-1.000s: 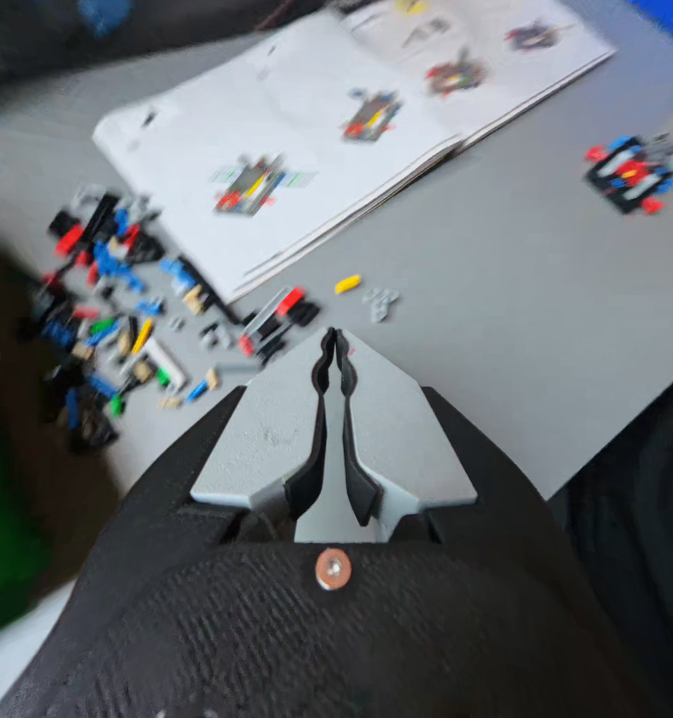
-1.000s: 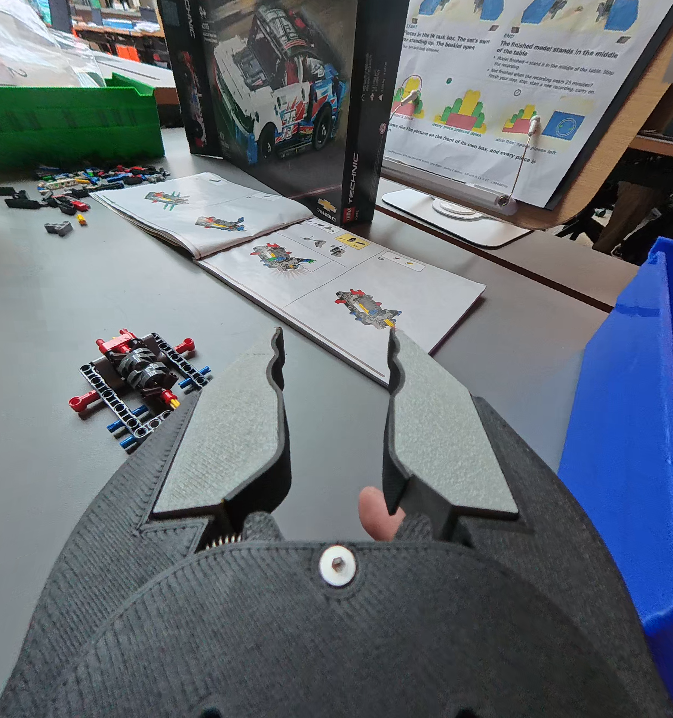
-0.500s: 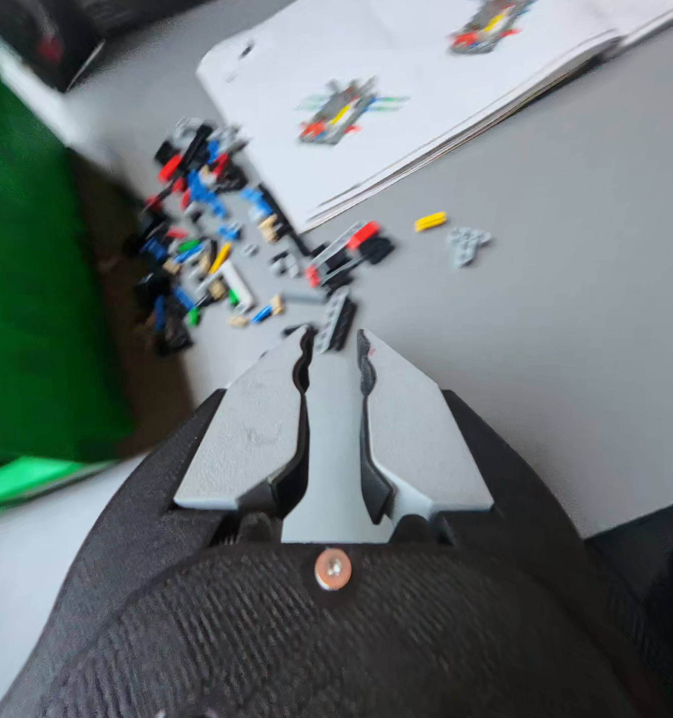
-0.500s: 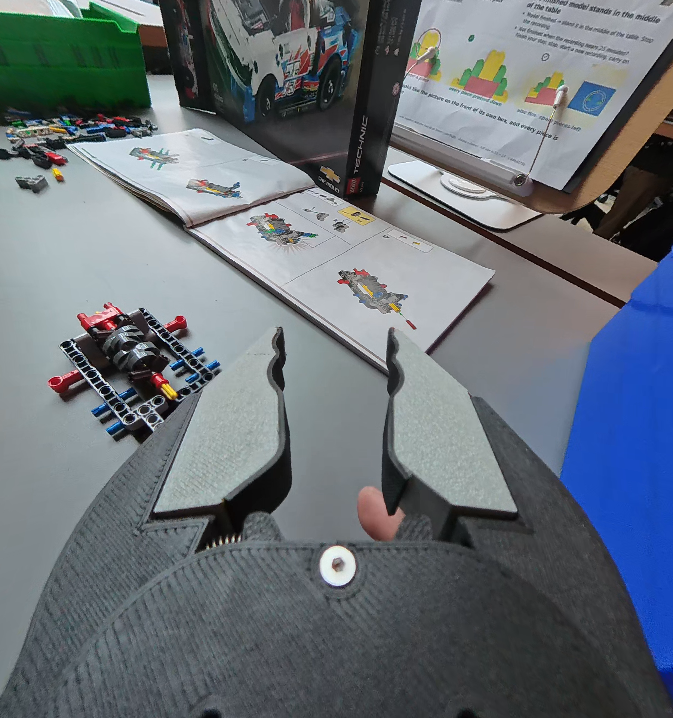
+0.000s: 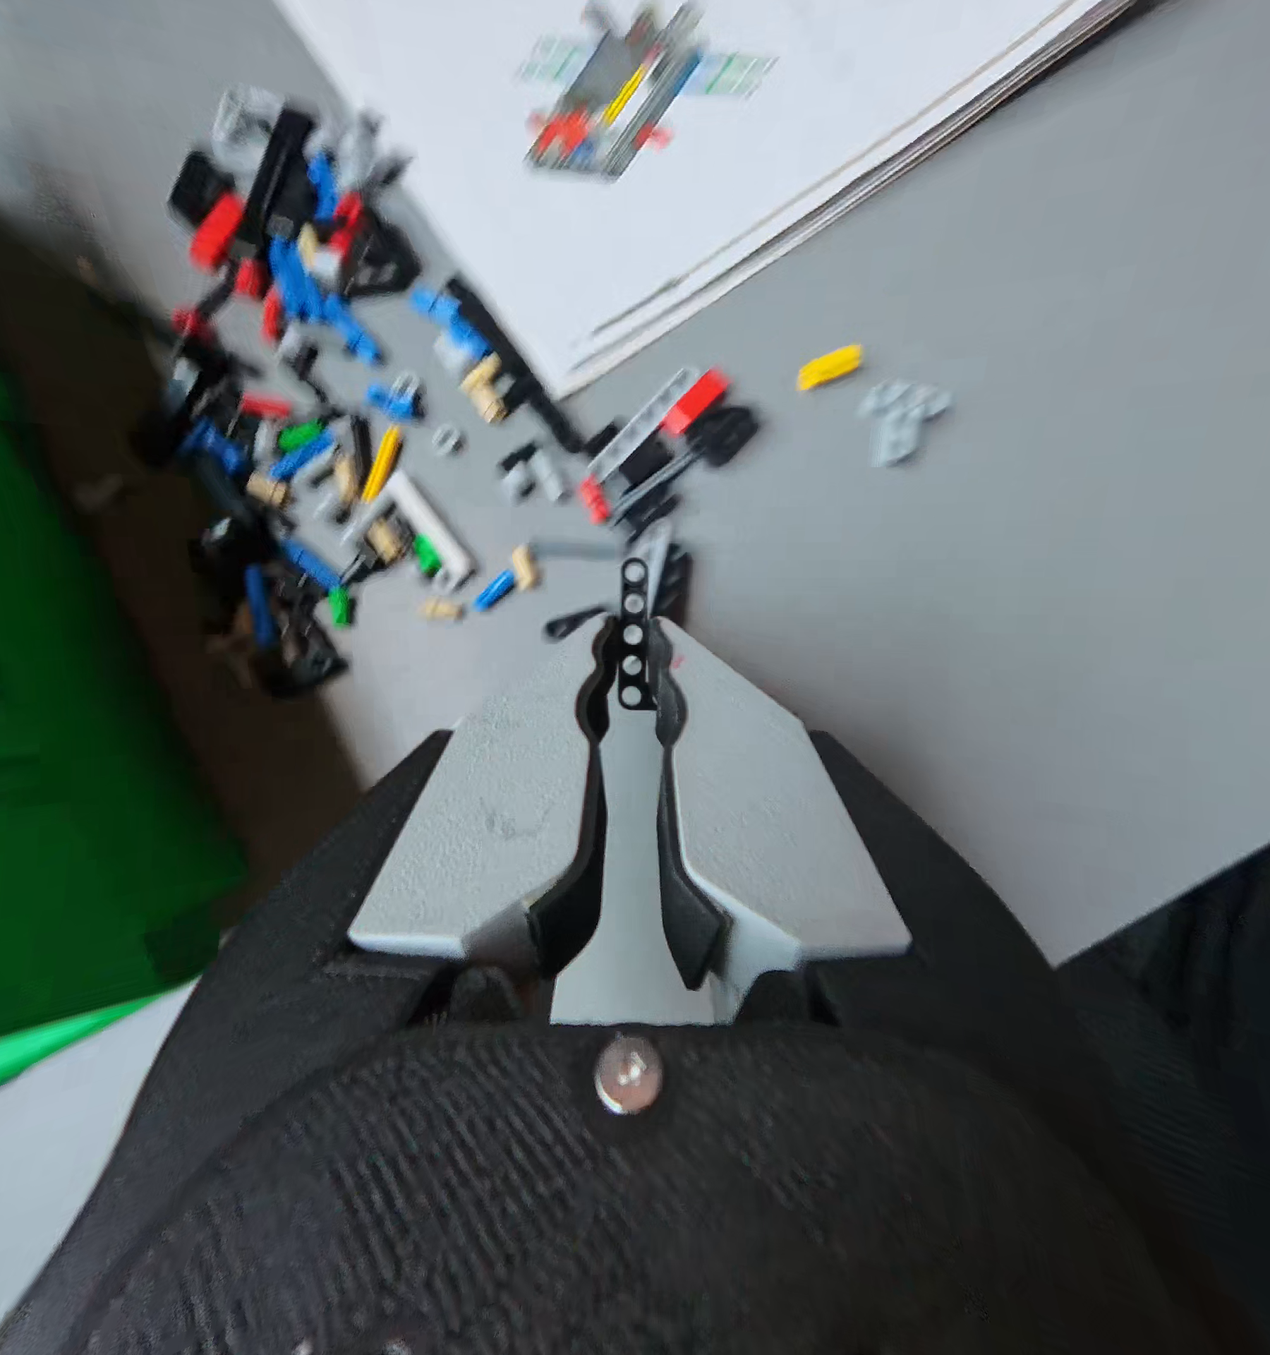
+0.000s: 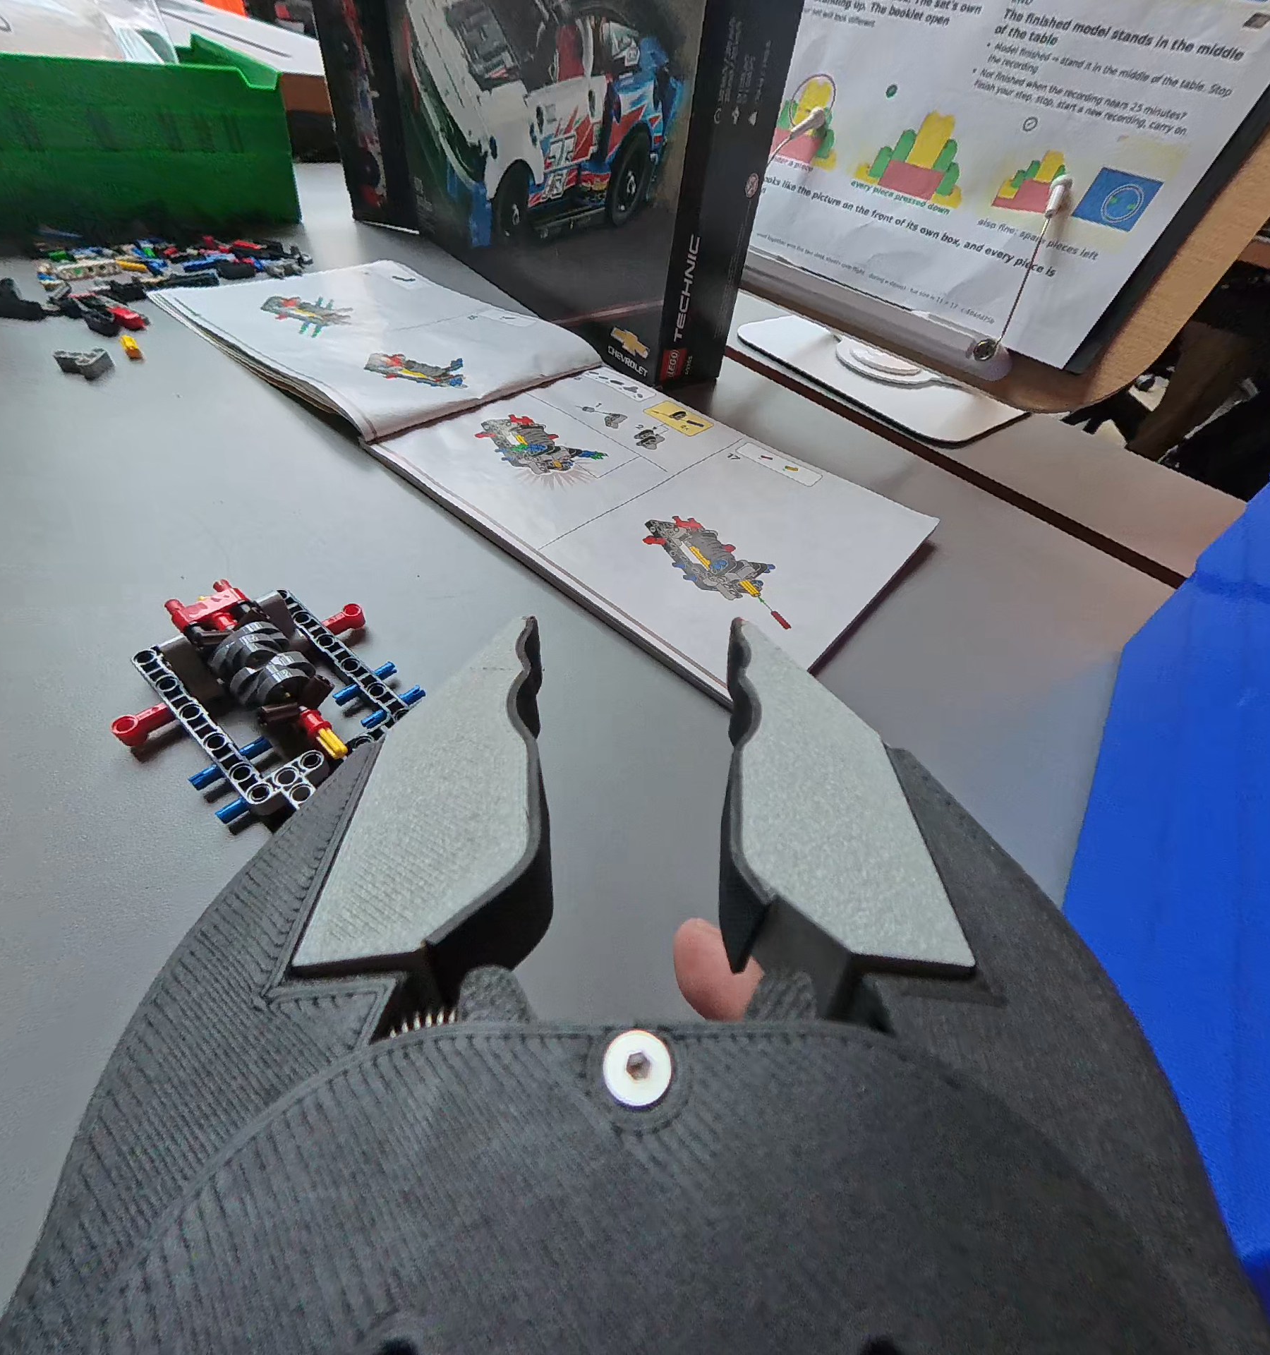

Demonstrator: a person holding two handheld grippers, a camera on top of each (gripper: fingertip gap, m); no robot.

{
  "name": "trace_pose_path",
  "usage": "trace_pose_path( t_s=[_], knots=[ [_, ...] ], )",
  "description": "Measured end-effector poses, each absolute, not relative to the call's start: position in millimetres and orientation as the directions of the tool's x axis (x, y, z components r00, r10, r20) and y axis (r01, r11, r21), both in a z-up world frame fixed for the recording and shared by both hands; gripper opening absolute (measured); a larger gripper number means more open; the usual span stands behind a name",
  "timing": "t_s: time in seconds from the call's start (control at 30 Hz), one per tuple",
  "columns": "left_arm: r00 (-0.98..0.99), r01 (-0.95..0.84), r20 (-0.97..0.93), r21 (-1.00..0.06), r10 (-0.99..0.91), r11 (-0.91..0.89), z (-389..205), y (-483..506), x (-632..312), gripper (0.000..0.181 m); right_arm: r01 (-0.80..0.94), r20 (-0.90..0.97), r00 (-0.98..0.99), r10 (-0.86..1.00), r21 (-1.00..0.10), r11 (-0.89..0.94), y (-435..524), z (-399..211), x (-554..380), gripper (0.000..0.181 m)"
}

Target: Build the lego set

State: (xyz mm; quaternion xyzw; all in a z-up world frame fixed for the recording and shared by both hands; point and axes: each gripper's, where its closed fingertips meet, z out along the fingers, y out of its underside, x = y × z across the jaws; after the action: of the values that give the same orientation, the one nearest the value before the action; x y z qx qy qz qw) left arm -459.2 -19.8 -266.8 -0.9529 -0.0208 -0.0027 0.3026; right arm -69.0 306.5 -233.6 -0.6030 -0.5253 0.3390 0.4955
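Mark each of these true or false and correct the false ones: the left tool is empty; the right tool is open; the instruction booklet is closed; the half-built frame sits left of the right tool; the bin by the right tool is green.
1. The left tool is empty. False: it is shut on a black beam with holes.
2. The right tool is open. True, with nothing between its fingers.
3. The instruction booklet is closed. False: it lies open on the table.
4. The half-built frame sits left of the right tool. True.
5. The bin by the right tool is green. False: the blue bin is beside it; the green bin is far across the table.
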Motion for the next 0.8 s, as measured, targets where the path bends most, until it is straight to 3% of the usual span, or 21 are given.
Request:
trace_pose_path(
  t_s=[0.1, 0.23, 0.33, 0.4, 0.47, 0.67, 0.8],
  knots=[
    [0.987, -0.132, -0.018, -0.652, -0.158, -0.747, -234, 32, -395, 0.005, 0.296, 0.112, 0.215, 0.970, -0.954, 0.044, 307, -233, -70, 0.048],
    [0.884, -0.359, -0.027, -0.678, -0.466, -0.642, -235, 107, -278, 0.005, 0.300, 0.118, 0.218, 0.969, -0.953, 0.049, 307, -233, -70, 0.048],
    [0.807, -0.494, -0.092, -0.647, -0.584, -0.581, -257, 149, -216, 0.005, 0.302, 0.118, 0.226, 0.967, -0.952, 0.046, 308, -234, -68, 0.048],
    [0.769, -0.598, -0.151, -0.515, -0.622, -0.614, -301, 161, -208, 0.005, 0.301, 0.118, 0.229, 0.966, -0.953, 0.045, 308, -234, -67, 0.048],
    [0.749, -0.582, -0.120, -0.590, -0.652, -0.559, -305, 168, -190, 0.006, 0.298, 0.117, 0.229, 0.966, -0.953, 0.045, 308, -233, -67, 0.048],
    [0.767, -0.528, -0.064, -0.629, -0.638, -0.571, -304, 173, -183, 0.007, 0.294, 0.107, 0.225, 0.968, -0.955, 0.037, 309, -233, -67, 0.048],
    [0.782, -0.490, -0.045, -0.661, -0.622, -0.568, -298, 171, -185, 0.025, 0.301, 0.112, 0.230, 0.967, -0.953, 0.039, 309, -234, -67, 0.048]
  ],
)
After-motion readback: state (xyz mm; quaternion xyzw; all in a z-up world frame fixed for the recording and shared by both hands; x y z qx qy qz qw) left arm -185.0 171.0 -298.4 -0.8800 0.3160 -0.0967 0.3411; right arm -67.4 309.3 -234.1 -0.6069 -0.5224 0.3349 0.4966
